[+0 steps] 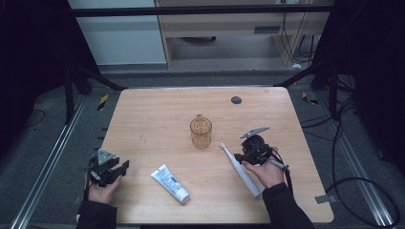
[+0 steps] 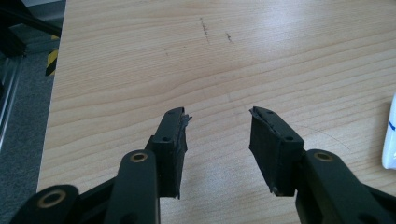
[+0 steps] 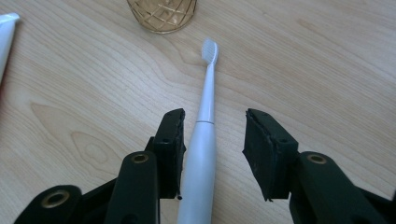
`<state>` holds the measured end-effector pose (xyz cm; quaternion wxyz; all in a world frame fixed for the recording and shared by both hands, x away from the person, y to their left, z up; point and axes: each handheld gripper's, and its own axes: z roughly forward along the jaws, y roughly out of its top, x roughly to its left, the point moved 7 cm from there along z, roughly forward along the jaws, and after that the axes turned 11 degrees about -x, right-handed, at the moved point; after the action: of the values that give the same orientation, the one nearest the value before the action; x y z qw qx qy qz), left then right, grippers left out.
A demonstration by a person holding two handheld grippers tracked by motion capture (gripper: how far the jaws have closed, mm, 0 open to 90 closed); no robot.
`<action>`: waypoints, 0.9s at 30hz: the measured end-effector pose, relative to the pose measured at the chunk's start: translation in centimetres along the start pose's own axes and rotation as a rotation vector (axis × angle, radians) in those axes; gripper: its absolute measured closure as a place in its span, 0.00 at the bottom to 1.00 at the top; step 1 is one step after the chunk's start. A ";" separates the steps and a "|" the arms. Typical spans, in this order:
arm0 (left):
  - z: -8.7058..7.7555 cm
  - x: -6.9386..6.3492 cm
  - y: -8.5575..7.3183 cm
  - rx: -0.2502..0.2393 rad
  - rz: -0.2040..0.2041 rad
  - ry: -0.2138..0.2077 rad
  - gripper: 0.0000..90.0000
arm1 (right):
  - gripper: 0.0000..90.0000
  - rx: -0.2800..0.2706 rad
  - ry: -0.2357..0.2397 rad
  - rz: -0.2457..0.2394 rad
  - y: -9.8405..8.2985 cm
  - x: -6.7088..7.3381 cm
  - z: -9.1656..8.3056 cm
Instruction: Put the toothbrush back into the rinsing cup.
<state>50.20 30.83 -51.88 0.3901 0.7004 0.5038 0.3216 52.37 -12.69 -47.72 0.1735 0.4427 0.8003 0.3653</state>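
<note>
My right gripper point(image 1: 244, 153) sits right of centre in the high view, jaws parted around the electric toothbrush point(image 1: 240, 170). In the right gripper view the toothbrush point(image 3: 201, 154) handle runs up between my jaws from the bottom edge. It lies close against the left jaw, maybe touching, and there's a clear gap to the right one. So that's released, not grasping.

The brush lies flat on the wooden table point(image 1: 157, 109), bristle head toward the amber glass mug point(image 1: 201, 132) just above and left of it in the high view. In the right gripper view the head stops short of the mug point(image 3: 161, 14) at the top edge, near it but apart.

My left gripper point(image 1: 114, 171) is at lower left in the high view, over the table's near left corner. Its own view shows the jaws apart with bare wood between them, holding nothing. The toothpaste tube point(image 1: 170, 183) lies flat at bottom centre, between my two hands, capped end toward the lower right. A sliver of the tube point(image 2: 390, 135) shows at the right edge of the left gripper view.

Progress, my read: nothing done yet. Mug looks empty, brush and paste both on the table and ungripped. Left to do: close on the brush handle and lift it, likely into the mug. The paste is still to be handled.
</note>
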 end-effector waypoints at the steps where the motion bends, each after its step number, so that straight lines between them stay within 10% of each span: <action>1: 0.0 0.0 0.0 0.000 0.000 0.000 0.61 | 0.65 0.009 0.000 -0.002 0.0 0.0 0.2; 27: 0.1 0.0 -0.1 0.006 0.001 -0.003 0.60 | 0.65 0.150 0.015 -0.009 -1.7 0.3 3.2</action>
<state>50.24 30.85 -51.98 0.3884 0.7024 0.5039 0.3192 53.16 -11.62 -51.16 0.1352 0.4481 0.8287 0.3069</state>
